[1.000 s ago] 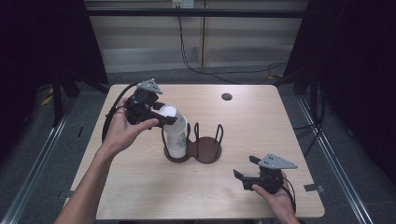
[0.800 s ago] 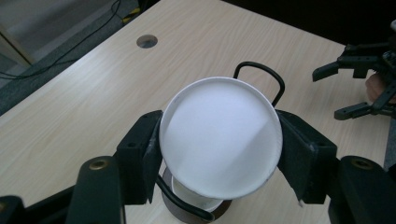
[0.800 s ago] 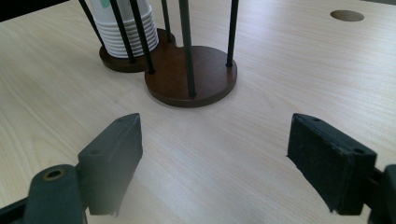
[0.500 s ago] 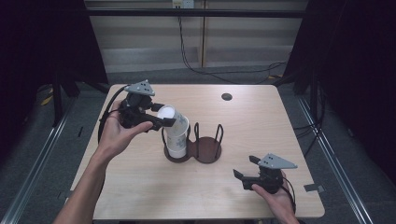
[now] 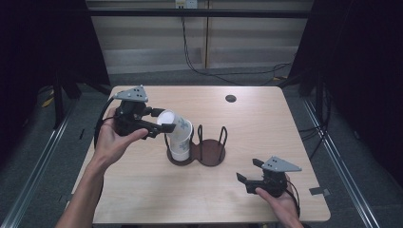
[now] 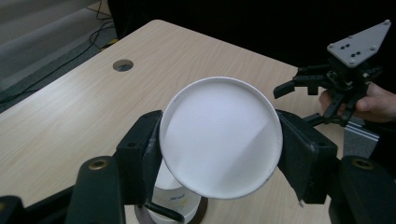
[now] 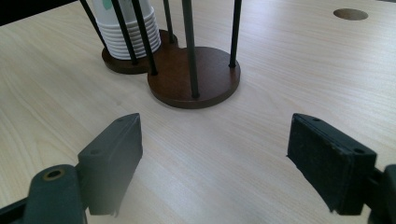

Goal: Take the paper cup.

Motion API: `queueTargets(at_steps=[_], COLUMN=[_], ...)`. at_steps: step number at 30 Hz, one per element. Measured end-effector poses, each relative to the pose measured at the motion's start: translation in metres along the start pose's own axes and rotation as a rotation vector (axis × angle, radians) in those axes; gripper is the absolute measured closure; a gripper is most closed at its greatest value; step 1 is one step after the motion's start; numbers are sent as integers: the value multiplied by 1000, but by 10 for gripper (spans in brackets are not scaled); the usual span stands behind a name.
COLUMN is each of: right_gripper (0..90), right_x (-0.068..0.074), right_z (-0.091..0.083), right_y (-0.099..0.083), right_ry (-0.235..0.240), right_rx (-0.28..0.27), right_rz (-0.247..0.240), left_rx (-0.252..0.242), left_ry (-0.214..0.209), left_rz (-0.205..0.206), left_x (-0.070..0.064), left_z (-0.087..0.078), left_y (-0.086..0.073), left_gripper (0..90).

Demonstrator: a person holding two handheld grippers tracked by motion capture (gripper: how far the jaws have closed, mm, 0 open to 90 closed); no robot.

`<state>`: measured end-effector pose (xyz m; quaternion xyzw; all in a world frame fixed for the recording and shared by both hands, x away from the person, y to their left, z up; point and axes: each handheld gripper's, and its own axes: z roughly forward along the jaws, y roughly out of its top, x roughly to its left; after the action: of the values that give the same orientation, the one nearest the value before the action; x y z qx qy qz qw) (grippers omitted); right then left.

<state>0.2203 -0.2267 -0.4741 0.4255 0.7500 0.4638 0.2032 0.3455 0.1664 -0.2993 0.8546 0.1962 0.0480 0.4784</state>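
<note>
My left gripper is shut on a white paper cup, which tilts with its round end toward the hand. The cup hangs just above a stack of white cups in the left slot of a brown two-slot wire holder. In the left gripper view the cup sits between both pads, with the stack below it. My right gripper rests open near the front right of the table. Its jaws stand wide apart and face the holder and the stack.
The wooden table has a round cable hole at the back right. The holder's right slot has several thin black rods. Dark floor and rails surround the table. The right gripper appears far off in the left gripper view.
The left gripper has drawn back to the left with the cup, tipping it from nearly upright on the stack to a slant. The right gripper has stayed still.
</note>
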Motion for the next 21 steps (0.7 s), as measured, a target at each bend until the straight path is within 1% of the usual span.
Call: queueTargets(at_steps=[1, 2, 3, 4, 8, 9, 10, 11, 13, 15, 18, 20, 21], right_gripper=[177, 177, 177, 177, 171, 170, 170, 170, 170, 169, 168, 168, 167], right_x=[0, 0, 1, 1, 3, 3, 7, 7, 11, 16, 20, 23, 25], right_z=[0, 0, -1, -2, -4, -4, -4, -4, -1, 2, 5, 6, 7], right_y=[0, 0, 0, 0, 5, 7, 11, 11, 15, 17, 21, 26, 29], right_ry=[1, 0, 1, 3, 6, 9, 24, 24, 31, 38, 52, 63, 66], right_rx=[0, 0, -5, -9, -29, -34, -36, -36, -38, -33, -31, -41, -48], right_rz=[1, 3, 6, 8, 11, 4, -9, -9, -28, -44, -59, -63, -68], left_rx=[4, 5, -4, -11, -16, -18, -18, -19, -24, -31, -35, -39, -37], left_ry=[14, 19, 2, -6, -18, -19, -24, -29, -44, -41, -48, -62, -61], left_rz=[-5, -5, -13, -13, -13, -8, -9, -6, -3, 0, 5, 11, 23], left_x=[0, 0, 1, 1, -1, -2, -4, -5, -5, -5, -8, -10, -12], left_z=[0, -1, -1, -2, -4, -5, -5, -6, -8, -9, -8, -7, -6], left_y=[-2, -4, -7, -9, -17, -19, -20, -21, -24, -27, -32, -34, -35], left_gripper=[365, 365, 365, 365, 365, 365, 365, 365, 365, 365, 364, 364, 364])
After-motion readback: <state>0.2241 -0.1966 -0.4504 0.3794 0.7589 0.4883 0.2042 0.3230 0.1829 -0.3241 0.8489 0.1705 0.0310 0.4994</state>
